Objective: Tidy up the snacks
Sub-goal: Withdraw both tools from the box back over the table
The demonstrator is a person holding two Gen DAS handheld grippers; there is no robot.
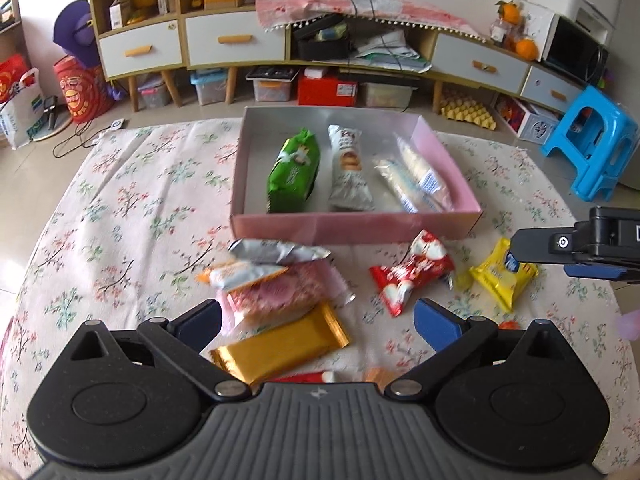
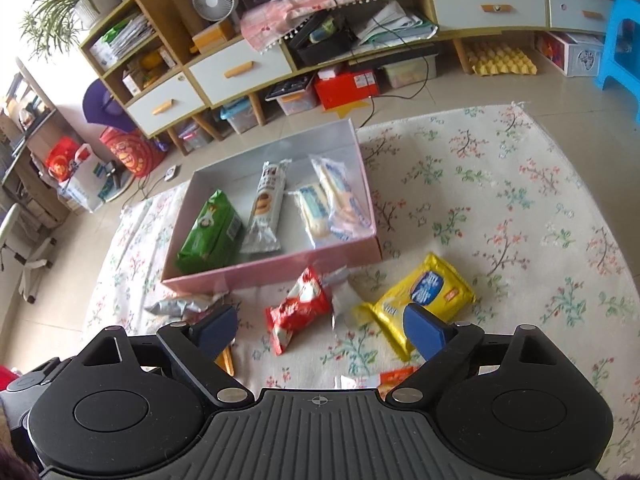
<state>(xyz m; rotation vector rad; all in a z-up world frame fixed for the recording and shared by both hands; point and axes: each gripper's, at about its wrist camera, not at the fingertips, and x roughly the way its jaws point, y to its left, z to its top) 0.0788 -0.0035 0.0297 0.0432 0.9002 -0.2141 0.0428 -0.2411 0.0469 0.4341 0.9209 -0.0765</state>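
A pink box on the floral cloth holds a green pack, a grey biscuit pack and two clear wafer packs. In front of it lie a silver pack, a pink pack, a gold bar, a red pack and a yellow pack. My left gripper is open above the gold bar and pink pack. My right gripper is open above the red pack; it also shows in the left wrist view.
The floral cloth covers the work surface. Orange and red wrappers lie close under the right gripper. Behind stand a long cabinet, storage bins and a blue stool.
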